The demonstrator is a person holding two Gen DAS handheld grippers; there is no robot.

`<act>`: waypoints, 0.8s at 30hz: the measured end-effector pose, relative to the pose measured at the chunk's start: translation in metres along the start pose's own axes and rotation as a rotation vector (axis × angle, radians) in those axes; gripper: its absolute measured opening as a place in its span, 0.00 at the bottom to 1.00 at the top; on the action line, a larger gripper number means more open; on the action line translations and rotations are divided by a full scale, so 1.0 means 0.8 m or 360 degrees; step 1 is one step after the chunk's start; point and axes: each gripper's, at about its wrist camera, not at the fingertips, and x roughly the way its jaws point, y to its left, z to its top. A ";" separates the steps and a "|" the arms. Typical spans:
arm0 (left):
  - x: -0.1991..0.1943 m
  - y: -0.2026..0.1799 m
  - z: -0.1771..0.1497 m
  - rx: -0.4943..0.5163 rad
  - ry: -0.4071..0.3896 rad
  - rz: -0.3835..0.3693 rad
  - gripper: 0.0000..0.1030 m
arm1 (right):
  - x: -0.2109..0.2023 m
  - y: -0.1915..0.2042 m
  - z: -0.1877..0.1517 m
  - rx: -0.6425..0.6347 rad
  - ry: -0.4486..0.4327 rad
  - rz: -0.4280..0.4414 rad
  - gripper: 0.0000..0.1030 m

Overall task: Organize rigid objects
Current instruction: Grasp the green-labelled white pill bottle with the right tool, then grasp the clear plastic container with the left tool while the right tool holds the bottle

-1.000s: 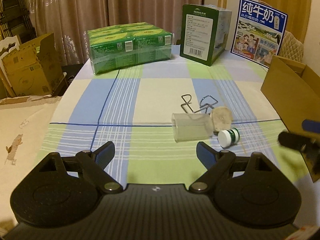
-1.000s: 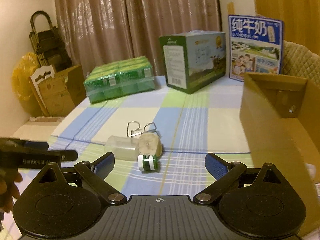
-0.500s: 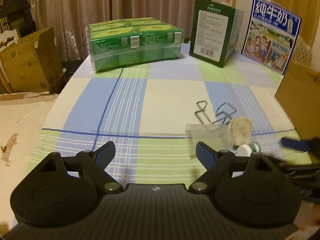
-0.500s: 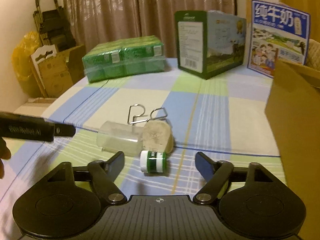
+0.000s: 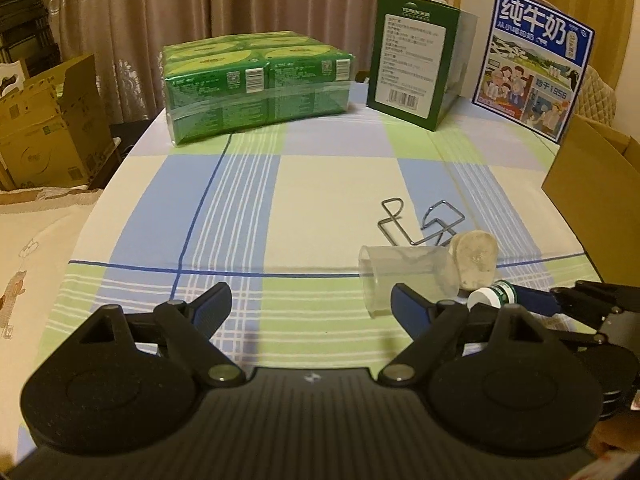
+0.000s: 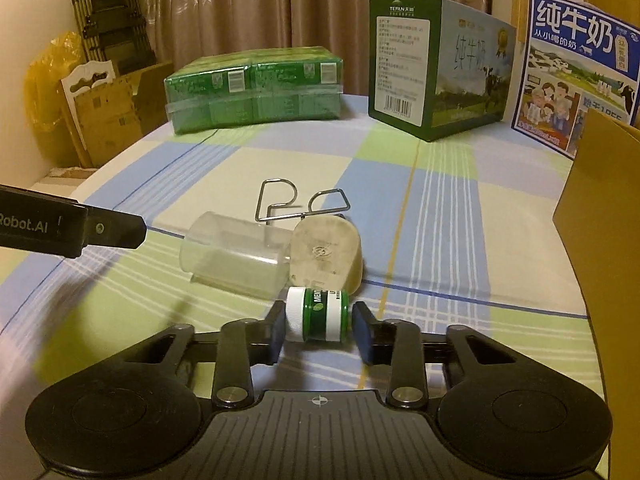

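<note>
A checked tablecloth (image 5: 248, 200) in blue, green and cream covers the table. At the far end lies the wrapped green multipack (image 5: 256, 80), lying flat, with the upright green carton (image 5: 416, 60) to its right and the blue milk box (image 5: 532, 64) beyond that. At the right edge stands a brown cardboard box (image 6: 604, 216), its near wall facing us. Mid-table, there's the cluster: a clear plastic cup (image 6: 236, 256) on its side, mouth to the left, touching a beige rounded block (image 6: 326, 256); behind both, bent wire pieces (image 6: 302, 204) lie flat on the cloth. And here's the action: the right gripper (image 6: 320, 330) has its jaws just drawn in, pads pressing the ends of the small green bottle (image 6: 318, 314), white cap to the left, lying on its side just in front of the block. The left gripper (image 5: 310, 304) hovers with its jaws spread wide, nothing between them, the cup just past its right finger.
</note>
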 end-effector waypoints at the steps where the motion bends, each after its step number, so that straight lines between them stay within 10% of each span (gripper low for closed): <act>1: 0.000 -0.001 0.000 0.0003 -0.0002 -0.0005 0.82 | 0.001 0.001 0.000 -0.0007 0.0001 -0.0001 0.28; 24: 0.044 -0.065 -0.002 0.0128 0.0062 -0.0193 0.80 | -0.081 -0.055 0.021 0.0063 -0.0020 -0.0122 0.28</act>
